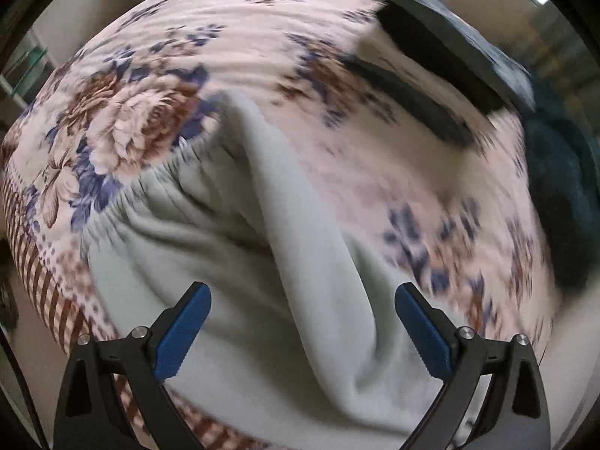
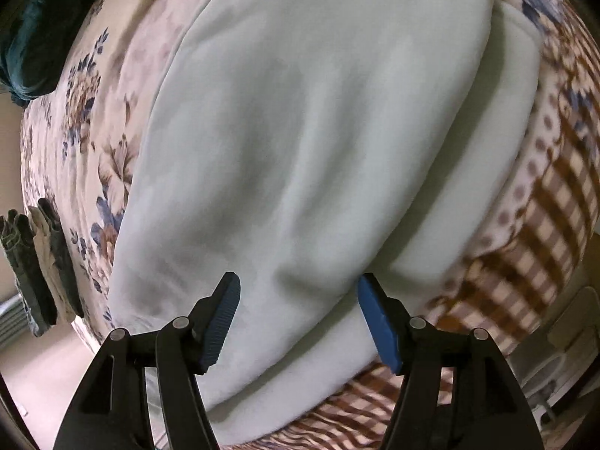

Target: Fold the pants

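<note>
Lying on the floral bedspread [image 1: 157, 112], the pale green pants [image 1: 270, 262] stretch beneath both grippers. The left gripper [image 1: 303, 332] hangs above them, jaws spread wide and empty; the right gripper [image 2: 299, 322] hangs likewise, jaws parted, gripping nothing.

Looks like a bedroom in a home. Work surface is a bed w/ a floral bedspread [image 1: 157, 120], pink w/ blue and brown flowers and a brown checked border [image 2: 555, 195] at the near edge. Pale green pants [image 2: 300, 131] lie spread on it. Dark teal bedding or cushion [image 2: 33, 37] at far left in right wrist view; folded clothes stack [image 2: 37, 262] sits at bed's left edge. Plain beige floor below.
</note>
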Available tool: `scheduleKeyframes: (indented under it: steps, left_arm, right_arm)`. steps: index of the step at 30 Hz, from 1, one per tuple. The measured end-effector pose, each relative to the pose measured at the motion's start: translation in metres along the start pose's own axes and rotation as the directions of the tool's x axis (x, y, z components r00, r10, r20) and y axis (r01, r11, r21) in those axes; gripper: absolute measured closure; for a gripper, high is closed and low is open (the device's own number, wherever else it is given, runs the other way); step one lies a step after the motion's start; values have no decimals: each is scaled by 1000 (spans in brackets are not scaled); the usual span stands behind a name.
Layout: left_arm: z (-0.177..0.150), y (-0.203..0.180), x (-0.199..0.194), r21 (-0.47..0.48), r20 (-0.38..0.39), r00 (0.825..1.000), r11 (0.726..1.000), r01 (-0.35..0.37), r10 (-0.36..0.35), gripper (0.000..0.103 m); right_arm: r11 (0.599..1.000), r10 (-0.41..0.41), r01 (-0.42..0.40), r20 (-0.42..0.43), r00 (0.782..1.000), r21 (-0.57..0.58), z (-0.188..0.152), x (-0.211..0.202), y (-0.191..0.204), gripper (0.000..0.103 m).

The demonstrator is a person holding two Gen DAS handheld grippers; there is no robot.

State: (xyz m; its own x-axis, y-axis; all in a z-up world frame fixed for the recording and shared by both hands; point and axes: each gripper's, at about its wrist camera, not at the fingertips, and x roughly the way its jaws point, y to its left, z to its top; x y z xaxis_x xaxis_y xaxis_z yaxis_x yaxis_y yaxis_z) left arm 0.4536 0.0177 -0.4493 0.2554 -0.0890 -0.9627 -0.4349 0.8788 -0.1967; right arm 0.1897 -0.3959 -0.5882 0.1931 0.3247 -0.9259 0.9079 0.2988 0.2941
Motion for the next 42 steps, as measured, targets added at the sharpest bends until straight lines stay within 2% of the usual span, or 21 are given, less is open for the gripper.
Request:
scheduleKeyframes:
  steps: [3,6,7,8,9,12,13,15,18,22,24,27,29,33,37,38,39,40,41,42]
  left_arm:
    - [30,11,26,-48,-31,999,999,-9,7,3]
    - [54,17,56,-71,-92,995,997,28,-34,3]
    - [60,18,63,-69,-92,994,996,52,-58,27]
    - [64,20,67,-62,-82,994,995,72,-77,55]
    - [65,20,70,-56,-85,991,994,96,-101,97]
    - [57,25,55,28,-44,994,994,102,-101,96]
    - [48,29,42,72,-20,997,994,81,-80,96]
    - [30,48,22,104,-1,998,992,66,-66,96]
    - [-10,99,2,74,-11,1000,997,25,-24,96]
    - [-59,161,28,-37,-134,991,999,-19,14,95]
    - [-72,176,50,-76,-167,986,997,-22,9,95]
    - [-70,178,52,-116,-144,989,993,27,-44,92]
    - [-64,178,44,-135,-129,987,988,79,-96,83]
    - [-61,185,33,-146,-92,986,982,124,-138,36]
    - [-60,186,48,-135,-96,989,986,101,-114,33]
    - [-61,184,53,-143,-97,989,985,97,-111,33]
    - [-61,182,56,-150,-94,990,985,87,-102,33]
    - [-61,182,59,-152,-89,991,985,81,-95,33]
    - [-60,181,59,-150,-79,994,986,67,-80,33]
    - [-59,181,57,-149,-58,996,987,58,-67,47]
  right_arm:
    - [1000,-29,29,16,999,-4,-12,10,23,35]
    - [997,-75,75,33,997,-9,-20,28,51,35]
    - [996,-85,86,37,996,-10,-25,31,58,35]
    - [995,-99,99,39,994,-13,-30,36,67,35]
    - [993,-112,113,42,993,-19,-35,39,73,35]
    - [990,-132,134,41,990,-51,-52,46,86,35]
    - [988,-138,141,42,990,-67,-60,46,88,35]
    - [984,-154,157,41,987,-83,-71,48,91,35]
    - [979,-175,176,27,984,-99,-86,54,92,35]
    - [966,-221,222,24,975,-134,-101,65,97,35]
    - [960,-235,235,17,972,-152,-107,75,101,35]
    - [958,-233,232,13,972,-170,-113,84,106,35]
    - [962,-210,211,22,977,-174,-116,84,108,35]
    - [983,-101,111,73,992,-145,-118,56,76,35]
    - [994,-58,65,78,995,-93,-108,66,60,35]
    - [998,-22,26,78,997,-60,-106,71,56,36]
    - [999,18,-14,89,996,-41,-104,71,53,45]
    - [998,52,-48,108,993,-43,-104,71,53,74]
    - [996,76,-70,122,990,-58,-104,69,55,89]
    - [995,77,-68,132,988,-68,-105,66,55,93]
